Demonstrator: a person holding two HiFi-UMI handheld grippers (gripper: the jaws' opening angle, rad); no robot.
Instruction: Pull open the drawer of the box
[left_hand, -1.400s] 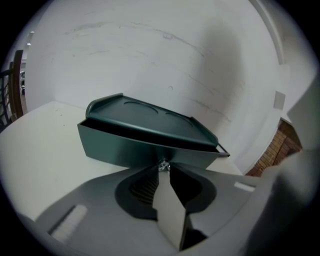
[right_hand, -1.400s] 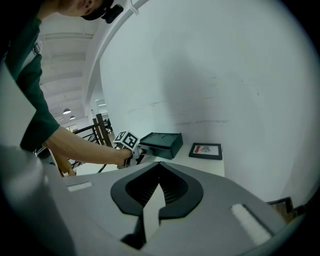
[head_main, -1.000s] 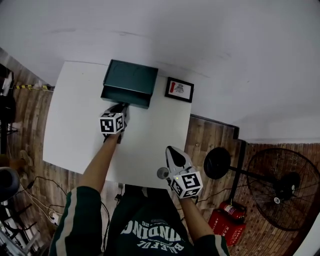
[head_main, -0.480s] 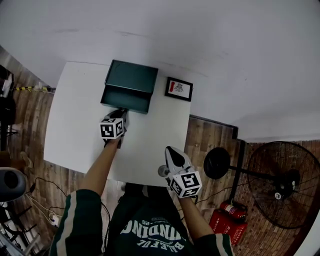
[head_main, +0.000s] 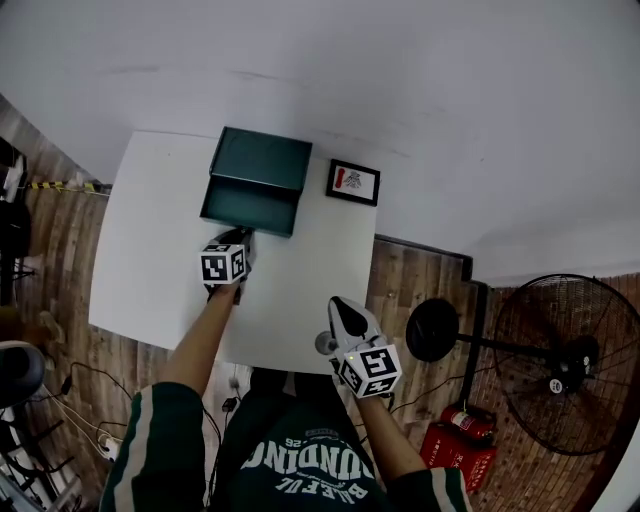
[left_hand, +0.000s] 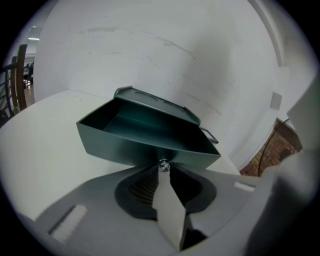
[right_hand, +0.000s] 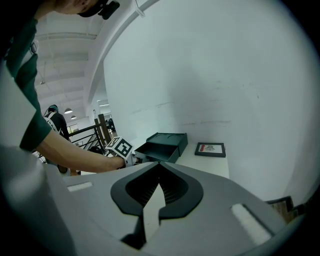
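A dark green box (head_main: 262, 155) stands at the back of the white table (head_main: 150, 250), against the wall. Its drawer (head_main: 248, 207) is slid out toward me and looks empty inside (left_hand: 140, 125). My left gripper (head_main: 240, 236) is at the middle of the drawer's front, its jaws shut on the small metal knob (left_hand: 163, 164). Near the table's front edge my right gripper (head_main: 340, 308) hangs off the surface, its jaws (right_hand: 159, 165) shut with nothing between them. From the right gripper view the box (right_hand: 167, 140) appears far off.
A small black-framed picture (head_main: 352, 182) lies on the table right of the box. On the wooden floor to the right stand a black fan (head_main: 560, 365) and a red container (head_main: 455, 440). Cables lie on the floor at the lower left.
The left gripper has drawn back toward me with the knob, and the drawer has slid a little further out of the box. The right gripper has stayed about where it was.
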